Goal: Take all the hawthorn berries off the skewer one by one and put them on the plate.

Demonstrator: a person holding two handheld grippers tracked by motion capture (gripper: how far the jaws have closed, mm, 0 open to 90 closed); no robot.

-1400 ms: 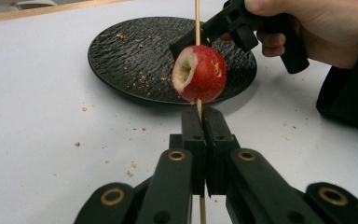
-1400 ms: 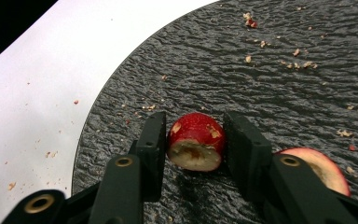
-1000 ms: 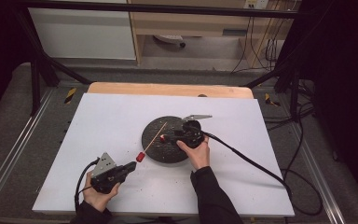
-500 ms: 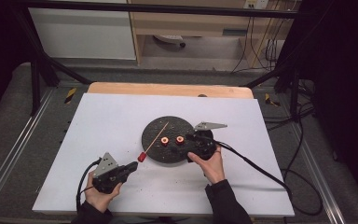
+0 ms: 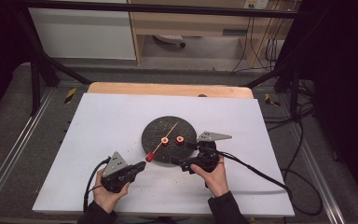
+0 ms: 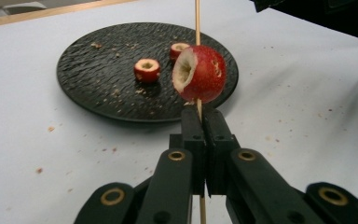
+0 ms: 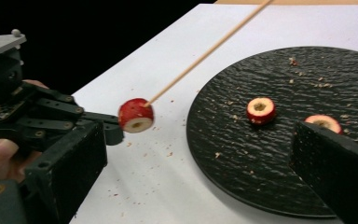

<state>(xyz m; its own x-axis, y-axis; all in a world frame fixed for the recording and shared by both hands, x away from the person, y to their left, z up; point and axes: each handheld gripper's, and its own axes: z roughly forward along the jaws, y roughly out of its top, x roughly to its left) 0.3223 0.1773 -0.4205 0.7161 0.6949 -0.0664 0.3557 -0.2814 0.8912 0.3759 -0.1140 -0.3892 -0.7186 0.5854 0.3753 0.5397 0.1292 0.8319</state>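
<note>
White table (image 5: 98, 121): right claw (image 5: 182, 155) off plate (image 5: 154, 127), jaws just spread, empty; left claw (image 5: 139, 166) stays clamped on skewer (image 5: 162, 141)

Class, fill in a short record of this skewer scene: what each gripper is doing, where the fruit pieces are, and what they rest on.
left gripper: jaws shut on the skewer
skewered fruit: one red cored piece, just above the jaws
right gripper: jaws just opened, nothing between them
loose fruit pieces: two, lying on the plate
plate: black, round, on the white table
</note>
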